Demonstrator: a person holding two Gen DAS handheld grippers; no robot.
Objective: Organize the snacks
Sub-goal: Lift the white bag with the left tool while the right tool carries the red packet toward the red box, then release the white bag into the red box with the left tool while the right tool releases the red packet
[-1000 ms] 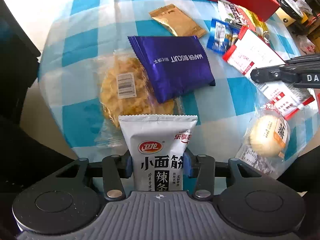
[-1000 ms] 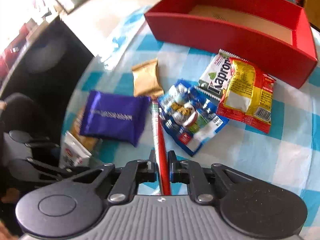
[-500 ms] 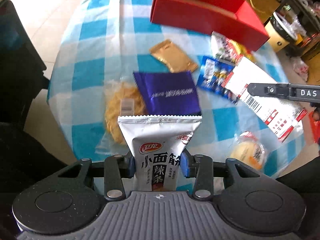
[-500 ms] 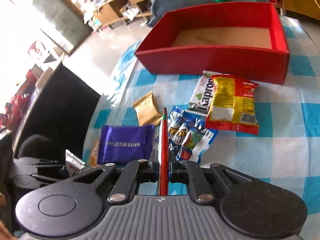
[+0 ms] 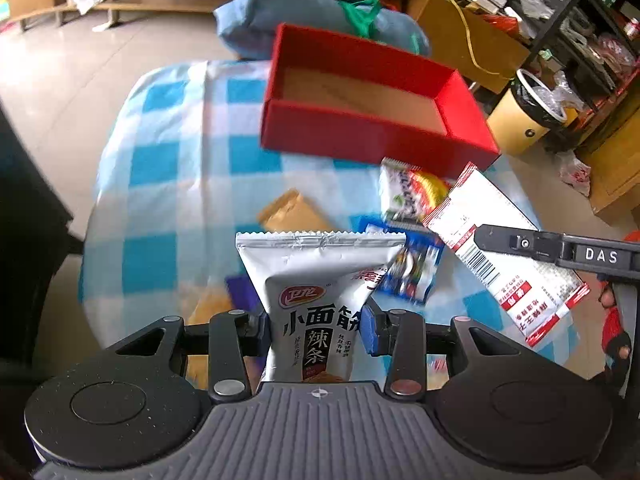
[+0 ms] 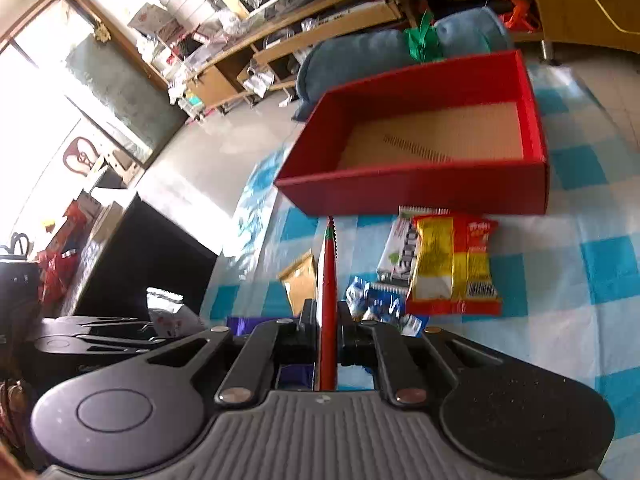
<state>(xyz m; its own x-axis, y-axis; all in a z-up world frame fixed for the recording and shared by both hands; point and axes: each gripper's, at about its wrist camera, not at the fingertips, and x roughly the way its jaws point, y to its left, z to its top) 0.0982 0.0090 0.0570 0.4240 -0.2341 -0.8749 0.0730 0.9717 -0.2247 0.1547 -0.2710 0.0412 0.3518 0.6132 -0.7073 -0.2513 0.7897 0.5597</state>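
Rectangular red box (image 5: 372, 136) with bare cardboard floor; left tongs (image 5: 314, 330) clamp a glossy white packet (image 5: 316, 280), right tongs (image 6: 326, 330) a flat red-edged packet (image 6: 328, 280).

Behind your table: blue bundle (image 5: 316, 20) with green tie, 1 lined bin (image 5: 528, 116), black shelving (image 5: 580, 20).

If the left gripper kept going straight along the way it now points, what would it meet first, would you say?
Probably the gold packet on the checked tablecloth, beyond the white packet the left gripper holds; the red box lies farther along. Depth is unclear.
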